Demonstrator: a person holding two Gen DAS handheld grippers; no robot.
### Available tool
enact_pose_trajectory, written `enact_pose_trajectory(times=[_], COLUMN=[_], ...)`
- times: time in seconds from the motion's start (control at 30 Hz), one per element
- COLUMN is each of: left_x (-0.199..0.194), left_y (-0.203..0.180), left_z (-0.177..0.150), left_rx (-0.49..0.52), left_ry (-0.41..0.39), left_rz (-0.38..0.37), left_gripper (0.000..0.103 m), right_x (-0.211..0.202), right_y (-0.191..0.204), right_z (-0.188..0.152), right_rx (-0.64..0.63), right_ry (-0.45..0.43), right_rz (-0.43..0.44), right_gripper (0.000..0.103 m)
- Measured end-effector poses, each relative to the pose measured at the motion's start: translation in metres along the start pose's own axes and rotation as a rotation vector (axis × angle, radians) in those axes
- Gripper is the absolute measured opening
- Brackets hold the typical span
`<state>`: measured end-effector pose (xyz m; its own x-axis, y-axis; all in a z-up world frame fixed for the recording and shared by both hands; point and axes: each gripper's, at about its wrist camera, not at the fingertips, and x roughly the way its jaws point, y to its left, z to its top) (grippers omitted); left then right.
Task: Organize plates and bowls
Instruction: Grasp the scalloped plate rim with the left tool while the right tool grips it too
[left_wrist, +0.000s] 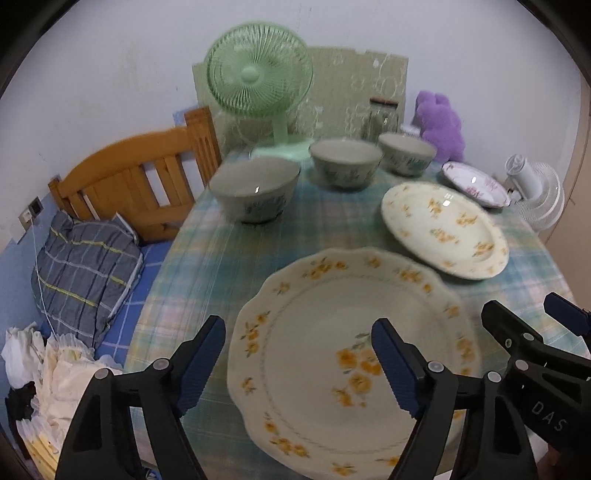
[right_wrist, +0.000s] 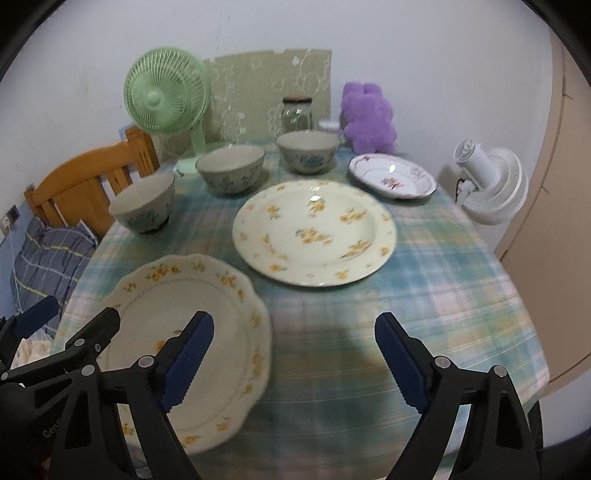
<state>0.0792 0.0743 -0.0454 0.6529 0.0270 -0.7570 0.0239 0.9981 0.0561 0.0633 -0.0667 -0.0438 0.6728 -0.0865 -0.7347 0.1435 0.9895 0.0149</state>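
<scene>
Hovering over the table (right_wrist: 424, 266), both grippers stand wide with nothing between their pads. The left gripper (left_wrist: 299, 363) straddles the near left rim of the scalloped plate (left_wrist: 314, 350): one finger off its edge, the other above its middle. The right gripper (right_wrist: 295, 360) hangs just beside that plate, its left finger over the rim, bare cloth between its fingers. Beyond the fingers lies a round plate (right_wrist: 314, 232), farther off a pink plate (right_wrist: 393, 177) and three bowls (right_wrist: 231, 168).

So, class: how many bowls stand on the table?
3, in a row at the back: left bowl near the wooden headboard, middle bowl by the green fan, right bowl before the jar. None seems hidden.
</scene>
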Motion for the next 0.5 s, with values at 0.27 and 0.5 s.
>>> enact_pose_trajectory(times=[0.27,0.5], left_x=[0.038,0.062], left_y=[0.015,0.021], left_z=[-0.007,-0.011], left_rx=[0.018,0.023], left_ry=[0.099,0.164], left_rz=[-0.015,-0.039], left_gripper=[0.077,0.074], right_x=[0.041,0.068], right_y=[0.026,0.041], right_z=[-0.007,-0.010], right_rx=[0.006,-0.001], right_ry=[0.109,0.185], right_rz=[-0.016,-0.056], right_gripper=[0.085,0.079])
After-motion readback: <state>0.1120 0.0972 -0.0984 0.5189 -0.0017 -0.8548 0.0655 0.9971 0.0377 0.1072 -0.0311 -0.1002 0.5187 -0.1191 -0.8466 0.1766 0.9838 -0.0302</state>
